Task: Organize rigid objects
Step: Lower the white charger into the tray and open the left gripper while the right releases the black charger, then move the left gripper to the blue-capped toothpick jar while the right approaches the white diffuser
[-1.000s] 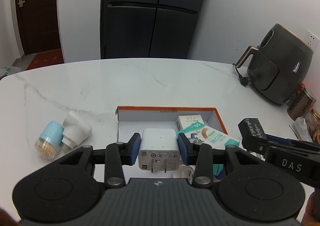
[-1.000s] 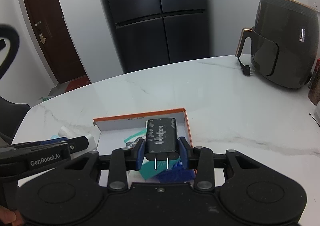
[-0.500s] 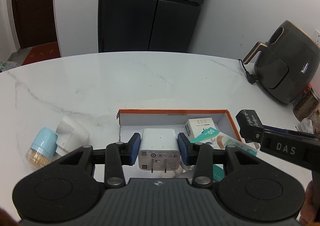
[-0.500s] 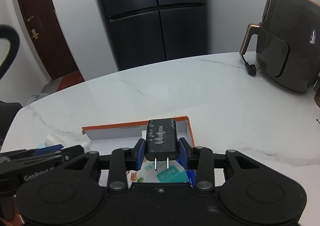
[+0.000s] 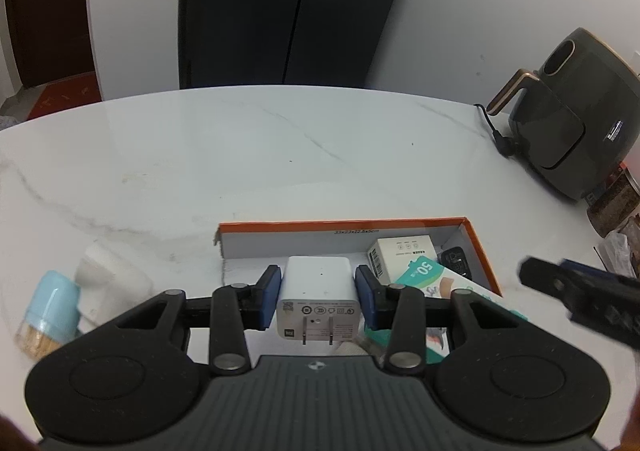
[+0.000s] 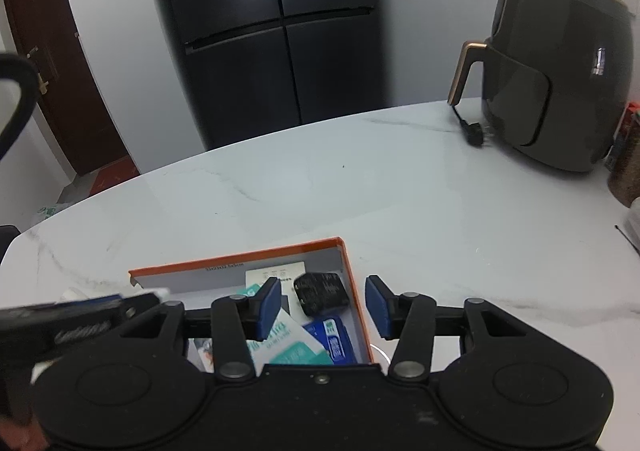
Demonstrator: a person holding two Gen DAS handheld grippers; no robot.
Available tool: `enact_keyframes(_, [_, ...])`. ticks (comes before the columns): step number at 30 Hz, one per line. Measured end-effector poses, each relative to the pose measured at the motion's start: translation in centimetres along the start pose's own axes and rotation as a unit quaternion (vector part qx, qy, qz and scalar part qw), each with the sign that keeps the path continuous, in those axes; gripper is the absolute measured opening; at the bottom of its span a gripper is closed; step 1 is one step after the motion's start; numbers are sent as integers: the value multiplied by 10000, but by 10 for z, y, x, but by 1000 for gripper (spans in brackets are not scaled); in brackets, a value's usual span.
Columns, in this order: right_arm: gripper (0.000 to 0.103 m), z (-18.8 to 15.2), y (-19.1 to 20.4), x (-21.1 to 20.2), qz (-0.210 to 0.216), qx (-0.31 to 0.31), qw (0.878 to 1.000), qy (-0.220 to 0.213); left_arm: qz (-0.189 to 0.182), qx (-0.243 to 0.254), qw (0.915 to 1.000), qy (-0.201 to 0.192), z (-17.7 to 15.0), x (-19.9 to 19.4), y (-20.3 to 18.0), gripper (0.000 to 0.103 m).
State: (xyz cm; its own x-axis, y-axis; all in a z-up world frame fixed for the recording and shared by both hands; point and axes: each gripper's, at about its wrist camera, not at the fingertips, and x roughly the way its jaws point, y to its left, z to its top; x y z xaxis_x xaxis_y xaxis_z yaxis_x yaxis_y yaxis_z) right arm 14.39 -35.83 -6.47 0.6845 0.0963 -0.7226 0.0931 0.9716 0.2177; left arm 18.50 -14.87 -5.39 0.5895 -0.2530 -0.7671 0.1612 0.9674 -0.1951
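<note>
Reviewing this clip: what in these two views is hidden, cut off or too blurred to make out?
- Near part of the orange box: hidden by each gripper's body in both views.
- Right gripper in the left view: motion-blurred, cut by the frame edge.
- Print on the black charger: too blurred in the right view.
- White object beside the blue-capped jar: blurred, unidentifiable.

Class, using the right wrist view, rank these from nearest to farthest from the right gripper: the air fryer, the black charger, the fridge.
1. Black charger, in the orange box just ahead of the right gripper.
2. Air fryer, far right on the table.
3. Fridge, behind the table.
</note>
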Motion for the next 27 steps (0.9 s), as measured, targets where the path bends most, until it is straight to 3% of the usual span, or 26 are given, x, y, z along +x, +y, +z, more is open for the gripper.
enact_keyframes(1, [60,-2,0,-3,-40,-9,10000,-23,-13,-3,10000,-6,1,2,-1,40])
enact_keyframes(3, [60,-5,1,-10,-36,-45,10000,-63,-97,-6,10000,1,3,4,-3,45])
enact_keyframes(4, [60,-6,2,-13,-31,-60,9999,-78,-95,2,10000,-15,4,3,-4,54])
enact_keyframes(8, [63,-10,12,-24,16,-178,9997,-162,-73,91,9999,-83,1,-7,-2,60])
enact_keyframes(16, [69,-19,43,-35,302,-321,9989,-160,169,-141,9996,-155,-13,-42,27,74])
enact_keyframes(27, [72,-38,108,-36,870,-641,9941,60,741,-569,9955,-144,-35,-87,89,80])
